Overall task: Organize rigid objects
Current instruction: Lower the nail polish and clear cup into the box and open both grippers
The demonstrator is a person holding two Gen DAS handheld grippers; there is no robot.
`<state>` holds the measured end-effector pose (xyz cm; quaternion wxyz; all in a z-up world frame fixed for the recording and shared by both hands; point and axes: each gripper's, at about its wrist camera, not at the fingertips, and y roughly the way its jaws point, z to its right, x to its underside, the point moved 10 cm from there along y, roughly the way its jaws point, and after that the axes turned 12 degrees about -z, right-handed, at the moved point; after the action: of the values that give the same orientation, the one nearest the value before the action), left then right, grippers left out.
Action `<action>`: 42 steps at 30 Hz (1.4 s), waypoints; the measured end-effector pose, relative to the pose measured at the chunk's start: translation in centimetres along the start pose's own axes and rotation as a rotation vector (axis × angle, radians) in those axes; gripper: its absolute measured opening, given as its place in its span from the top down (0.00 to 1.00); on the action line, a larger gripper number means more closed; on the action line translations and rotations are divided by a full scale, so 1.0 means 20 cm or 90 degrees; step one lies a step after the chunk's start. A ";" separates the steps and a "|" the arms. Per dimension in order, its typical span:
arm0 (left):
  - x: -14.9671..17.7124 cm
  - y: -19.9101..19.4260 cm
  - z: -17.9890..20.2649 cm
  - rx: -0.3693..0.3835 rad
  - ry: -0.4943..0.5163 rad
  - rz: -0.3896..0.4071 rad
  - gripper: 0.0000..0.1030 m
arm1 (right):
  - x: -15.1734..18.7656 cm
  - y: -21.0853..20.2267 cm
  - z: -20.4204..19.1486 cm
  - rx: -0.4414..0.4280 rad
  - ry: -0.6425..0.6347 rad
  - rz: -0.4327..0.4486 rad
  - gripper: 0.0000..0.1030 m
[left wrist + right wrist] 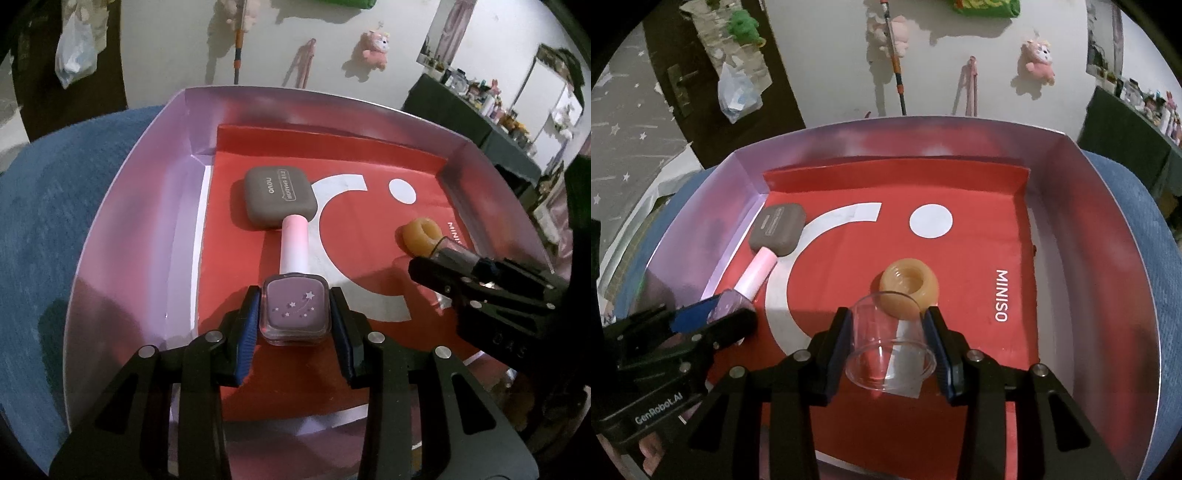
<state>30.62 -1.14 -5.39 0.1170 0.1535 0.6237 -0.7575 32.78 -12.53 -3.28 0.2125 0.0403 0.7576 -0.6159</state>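
In the left wrist view, the tray point(122, 206) fills the frame. The compact point(273, 195) lies upper centre; the bottle point(294, 280) runs from it toward bottom centre. The ring point(421, 234) lies at right, the cup point(890, 341) just below it.

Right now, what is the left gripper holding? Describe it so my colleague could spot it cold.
Find the pink-walled box lined with red Miniso paper. At its left side, the left gripper clamps a nail polish bottle. Its square purple body printed with white stars and long pink cap, whose tip meets the grey eyeshadow case, set it apart from the tan ring and clear cup.
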 end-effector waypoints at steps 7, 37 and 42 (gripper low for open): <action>0.00 0.01 0.01 -0.037 0.012 0.005 0.67 | 0.00 0.00 -0.01 -0.006 -0.023 -0.008 0.58; 0.02 -0.05 0.04 -0.012 0.053 0.029 0.45 | 0.06 -0.06 -0.01 -0.046 0.009 0.009 0.42; 0.03 -0.10 0.06 -0.014 0.057 0.041 0.40 | 0.10 -0.10 0.00 -0.055 0.014 0.015 0.40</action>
<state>29.23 -1.93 -3.56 0.1148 0.2062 0.6316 -0.7385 30.43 -13.45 -2.24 0.2132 0.0469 0.7854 -0.5792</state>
